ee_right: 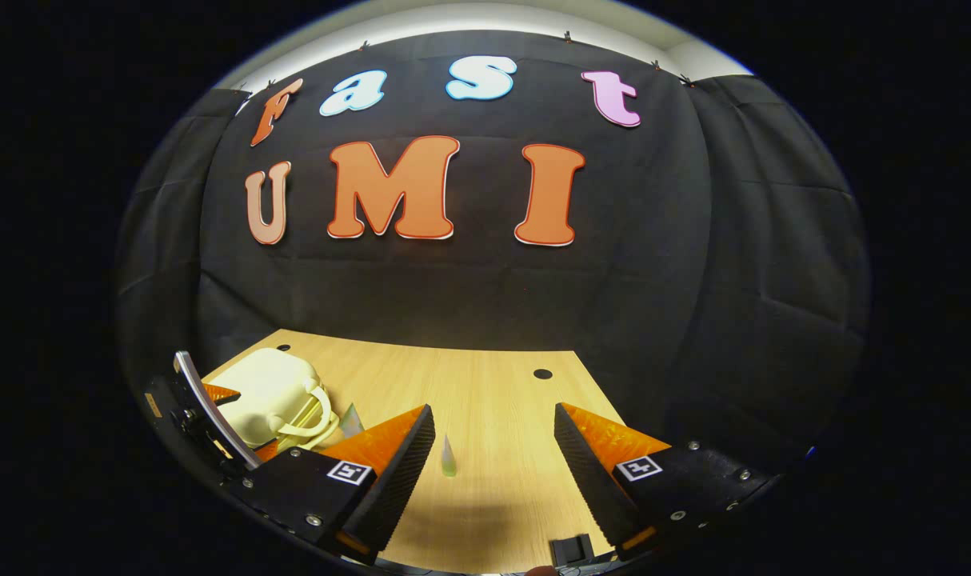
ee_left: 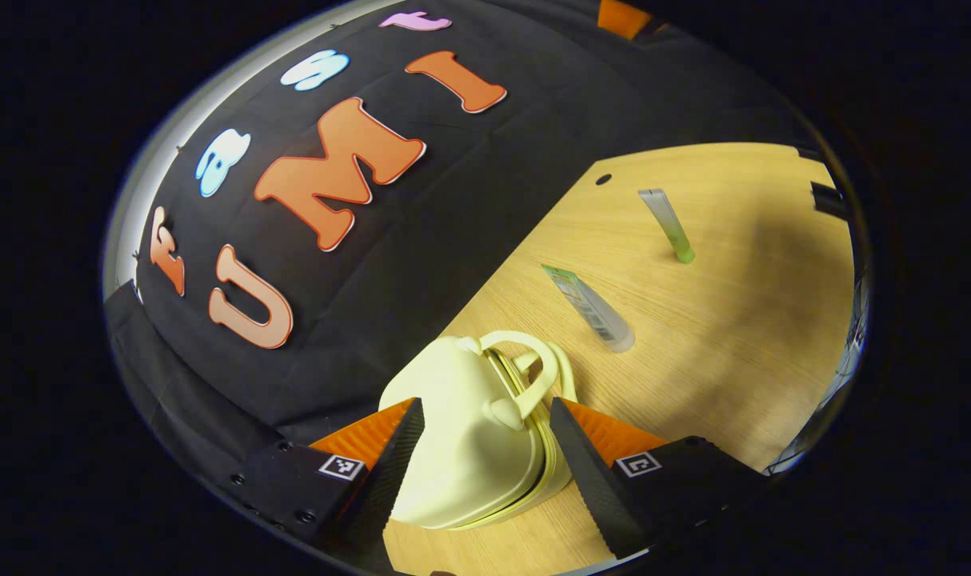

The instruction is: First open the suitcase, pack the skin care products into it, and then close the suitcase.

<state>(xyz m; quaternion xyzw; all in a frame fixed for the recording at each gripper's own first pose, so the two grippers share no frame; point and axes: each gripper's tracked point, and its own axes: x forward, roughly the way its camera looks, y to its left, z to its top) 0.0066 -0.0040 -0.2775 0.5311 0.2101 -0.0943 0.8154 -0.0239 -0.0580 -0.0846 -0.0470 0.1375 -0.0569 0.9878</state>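
A small cream suitcase [ee_left: 461,448] lies shut on the wooden table [ee_left: 733,336], its handle [ee_left: 533,368] pointing away from me. My left gripper [ee_left: 485,410] stands open with the suitcase between its fingers, both fingers close to its sides. Beyond it lie two skin care tubes: a clear one with a green label [ee_left: 589,308] and a slimmer one with a green cap [ee_left: 668,226]. My right gripper [ee_right: 493,432] is open above the table with nothing in it. The green-capped tube [ee_right: 448,458] lies ahead of it. The suitcase [ee_right: 273,388] and the left gripper [ee_right: 205,420] sit at its left.
The black cloth wall closes off the table's far edge. Round cable holes [ee_right: 542,374] [ee_left: 603,179] mark the tabletop near that wall. A small black object [ee_right: 573,550] sits at the near edge. Bare wood stretches to the right of the tubes.
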